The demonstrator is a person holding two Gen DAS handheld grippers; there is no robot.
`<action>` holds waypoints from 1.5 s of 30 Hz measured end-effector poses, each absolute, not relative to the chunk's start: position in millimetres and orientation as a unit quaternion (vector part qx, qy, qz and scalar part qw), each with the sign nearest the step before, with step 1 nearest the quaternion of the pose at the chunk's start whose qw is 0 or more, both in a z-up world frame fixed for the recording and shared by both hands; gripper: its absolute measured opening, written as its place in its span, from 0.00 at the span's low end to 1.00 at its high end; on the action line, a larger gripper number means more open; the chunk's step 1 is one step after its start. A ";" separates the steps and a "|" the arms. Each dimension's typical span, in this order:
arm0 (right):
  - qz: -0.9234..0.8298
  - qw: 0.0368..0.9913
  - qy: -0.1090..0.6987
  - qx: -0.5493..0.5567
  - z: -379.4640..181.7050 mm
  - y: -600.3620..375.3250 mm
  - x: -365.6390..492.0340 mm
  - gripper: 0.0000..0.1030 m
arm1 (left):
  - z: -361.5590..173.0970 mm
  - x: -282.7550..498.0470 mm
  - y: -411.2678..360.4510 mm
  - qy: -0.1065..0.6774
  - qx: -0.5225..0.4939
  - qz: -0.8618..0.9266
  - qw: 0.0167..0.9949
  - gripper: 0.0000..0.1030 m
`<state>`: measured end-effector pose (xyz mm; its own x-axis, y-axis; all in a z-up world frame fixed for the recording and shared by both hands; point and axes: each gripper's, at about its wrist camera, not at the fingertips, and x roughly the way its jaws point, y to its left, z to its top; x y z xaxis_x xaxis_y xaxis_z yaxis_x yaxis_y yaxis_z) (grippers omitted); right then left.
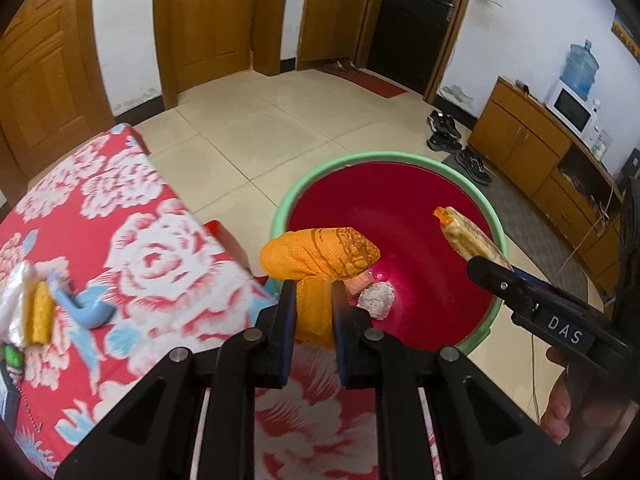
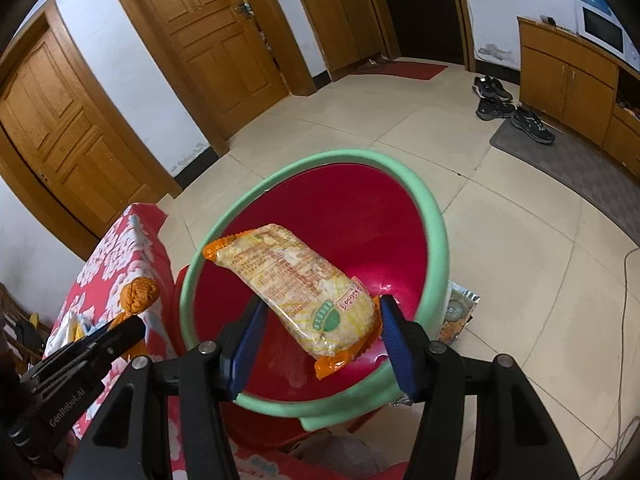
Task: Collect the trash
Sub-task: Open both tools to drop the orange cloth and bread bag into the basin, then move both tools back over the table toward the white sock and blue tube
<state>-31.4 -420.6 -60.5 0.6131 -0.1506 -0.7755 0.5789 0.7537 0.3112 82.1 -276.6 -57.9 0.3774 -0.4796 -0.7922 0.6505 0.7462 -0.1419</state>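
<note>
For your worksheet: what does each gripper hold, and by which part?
Left gripper: orange bag, by its gathered lower end. Right gripper: snack packet, across its near end.

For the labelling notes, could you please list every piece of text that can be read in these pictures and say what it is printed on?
"DAS": white letters on the right gripper, seen from the left wrist.
"GenRobot.AI": white letters on the left gripper, seen from the right wrist.
Snack packet in the right gripper: red and green print, too small and blurred to read.
Orange bag in the left gripper: brown markings, unreadable.
</note>
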 end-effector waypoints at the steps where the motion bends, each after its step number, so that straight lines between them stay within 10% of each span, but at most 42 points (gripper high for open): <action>1: -0.215 0.853 0.385 0.280 -62.0 -422.7 -31.6 0.59 | -59.3 81.9 -279.4 0.441 0.099 -0.346 0.822 0.15; 17: -0.223 0.848 0.381 0.292 -65.9 -431.3 -33.3 0.60 | -64.3 76.4 -294.6 0.437 0.120 -0.364 0.814 0.32; 45: -0.179 0.864 0.378 0.281 -40.6 -384.1 -32.4 0.73 | -37.1 83.5 -199.1 0.436 0.059 -0.287 0.851 0.33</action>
<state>-32.4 -384.1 -40.6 0.6508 -0.0965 -0.7531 0.5216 0.7776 0.3511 83.5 -199.1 -37.1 0.4554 -0.4367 -0.7758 0.5394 0.8286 -0.1498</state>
